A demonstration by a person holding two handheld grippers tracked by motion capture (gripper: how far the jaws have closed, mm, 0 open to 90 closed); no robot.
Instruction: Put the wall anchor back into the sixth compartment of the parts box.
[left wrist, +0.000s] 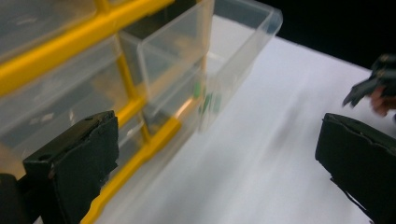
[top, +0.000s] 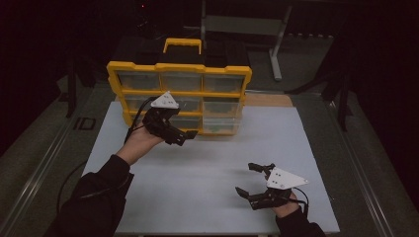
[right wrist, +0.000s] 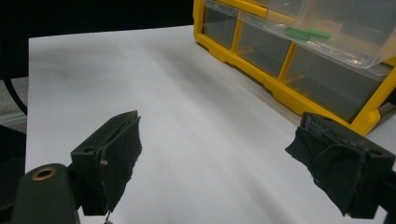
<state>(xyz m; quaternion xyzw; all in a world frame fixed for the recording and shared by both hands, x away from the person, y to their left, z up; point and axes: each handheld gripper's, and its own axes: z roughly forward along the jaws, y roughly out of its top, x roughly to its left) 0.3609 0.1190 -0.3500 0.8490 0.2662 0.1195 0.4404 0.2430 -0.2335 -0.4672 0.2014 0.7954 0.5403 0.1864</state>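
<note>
Drawer: the clear plastic drawer [left wrist: 205,60] stands pulled out of the yellow organizer [top: 179,96], at its lower row, on the side towards my right gripper. Small green parts [right wrist: 306,33] lie inside it.
Organizer: it stands upright at the far side of the white board [top: 207,168], handle on top, other drawers closed.
Left gripper: my left gripper [top: 185,136] hangs just before the organizer's lower front, near the open drawer; its jaws stand wide apart and hold nothing.
Right gripper: my right gripper [top: 253,178] is well apart from the organizer, at the near side of the board, jaws also spread and empty.
Handling: I judge the drawer light, thin and smooth, so it can slip or flex; loose parts may slide if it tilts.
Where to hold: I think the front lip or one side wall is best.
In the way: nothing lies between the grippers and the organizer; only the organizer's frame is close beside the drawer.
</note>
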